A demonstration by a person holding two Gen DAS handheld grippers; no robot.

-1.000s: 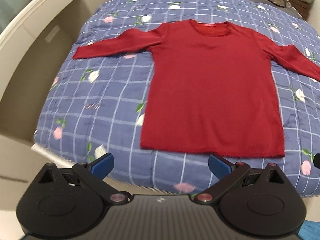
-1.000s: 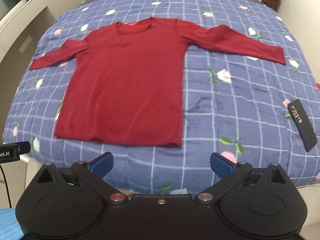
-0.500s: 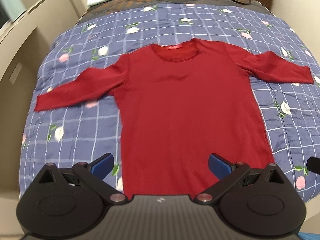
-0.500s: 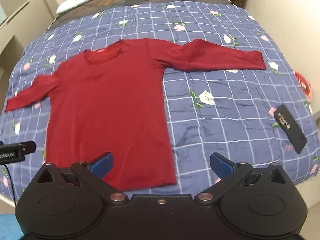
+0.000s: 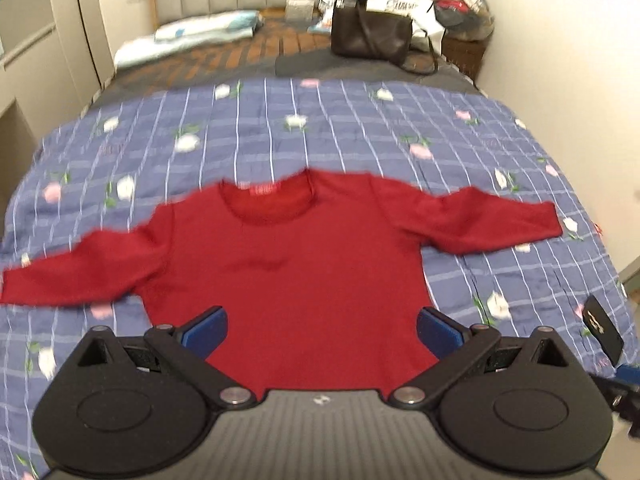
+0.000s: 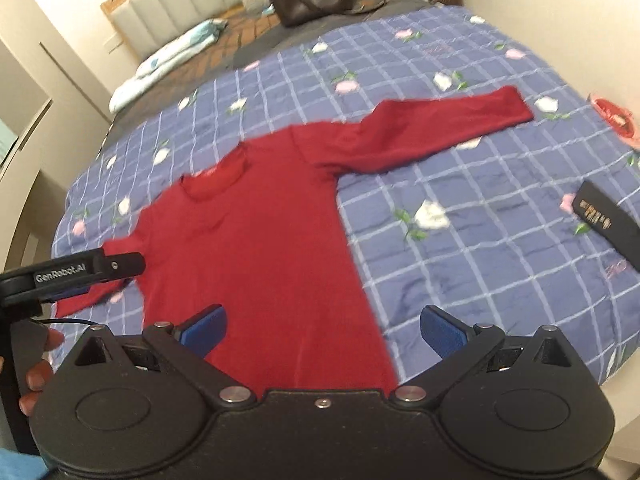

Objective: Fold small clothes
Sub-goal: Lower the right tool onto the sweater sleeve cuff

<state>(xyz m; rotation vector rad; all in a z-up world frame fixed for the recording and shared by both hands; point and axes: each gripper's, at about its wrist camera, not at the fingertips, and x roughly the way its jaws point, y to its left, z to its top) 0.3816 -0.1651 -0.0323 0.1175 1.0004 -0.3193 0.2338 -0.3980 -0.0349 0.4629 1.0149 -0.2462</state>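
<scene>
Left wrist view is taken up by a red long-sleeved top [image 5: 292, 264], spread flat and face up on a blue checked quilt [image 5: 360, 128] printed with small flowers; at the far left its left sleeve [image 5: 80, 276] is stretched out toward the quilt's edge. The left gripper [image 5: 320, 330] is held above the lower body of the garment, its blue-padded jaws spread wide with nothing between them. Further right, the round neckline [image 5: 272, 204] with a sewn-in label is seen, then the right sleeve [image 5: 492, 220], laid outward and slightly rumpled. In the right wrist view the right gripper [image 6: 320, 332] is likewise found spread and empty, above the hem region near the garment's side edge [image 6: 356, 264]. Right of it, a flat black rectangular case [image 6: 608, 220] is lying on the quilt, well apart from the top. The fabric is judged to be a thin, soft knit: light, limp, without stiffness, and likely to drape and slide a little over the smooth quilt when lifted. A cuff or shoulder seam is judged the best hold, since a single layer can be pinched there and carried across the body; a hold in the middle of the body would probably gather both layers together, and perhaps the quilt beneath. At the bed's far end, a dark handbag [image 5: 372, 36] is visible.
</scene>
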